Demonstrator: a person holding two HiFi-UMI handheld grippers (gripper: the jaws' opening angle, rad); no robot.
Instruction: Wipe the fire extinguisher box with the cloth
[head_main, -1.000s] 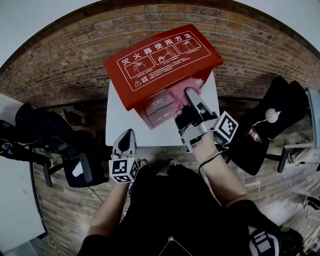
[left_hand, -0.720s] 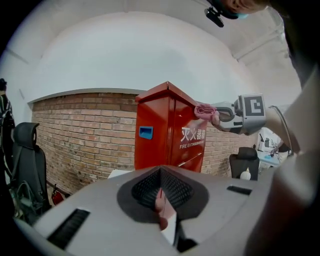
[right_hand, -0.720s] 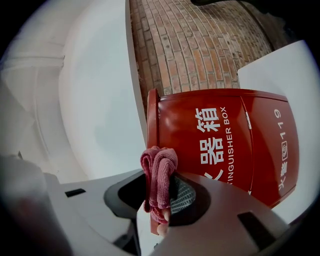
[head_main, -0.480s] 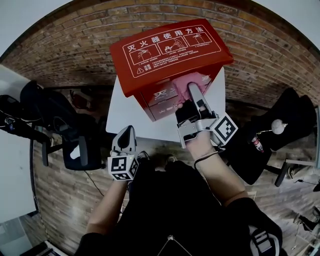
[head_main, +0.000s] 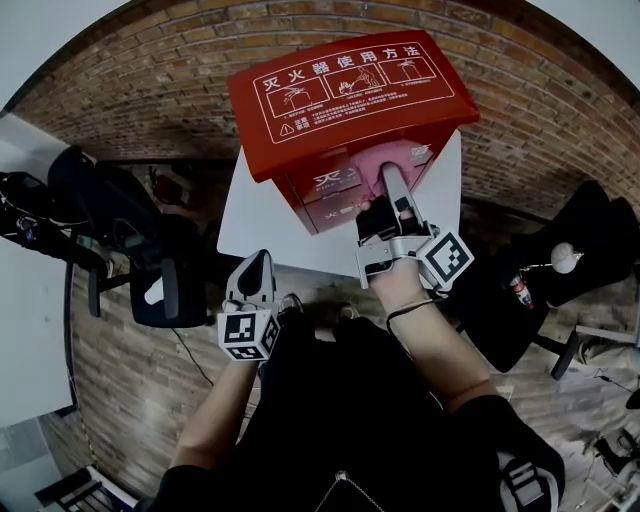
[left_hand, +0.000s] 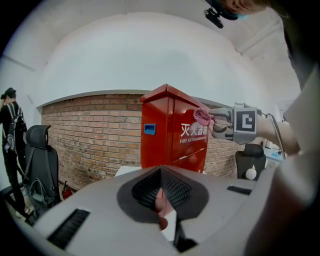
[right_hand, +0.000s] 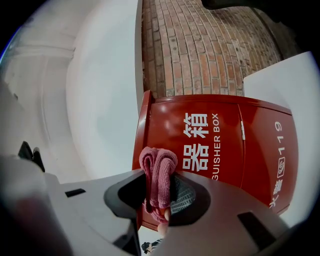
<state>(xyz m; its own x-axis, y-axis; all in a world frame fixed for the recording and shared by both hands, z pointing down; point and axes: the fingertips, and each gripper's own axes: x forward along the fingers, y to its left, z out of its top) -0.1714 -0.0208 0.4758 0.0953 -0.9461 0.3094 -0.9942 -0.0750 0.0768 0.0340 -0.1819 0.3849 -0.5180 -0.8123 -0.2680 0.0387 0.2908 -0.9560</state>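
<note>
Now — right tool (head_main: 392, 185) pinching cloth (right_hand: 158, 175) against box (head_main: 350, 90) front | left tool (head_main: 254, 266) pressed together

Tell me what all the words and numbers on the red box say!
"灭火器使用方法": on the box lid.
"灭火器箱": on the front.
"FIRE EXTINGUISHER BOX": on the front, under that.
"119": on the front too.
Small print on the lid: too small to read.

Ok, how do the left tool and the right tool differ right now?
The right tool is shut on the folded pink cloth; the left tool is shut on nothing. The right tool reaches the fire extinguisher box at its front; the left tool hangs short of the table, apart from the box. Both point toward the box.
</note>
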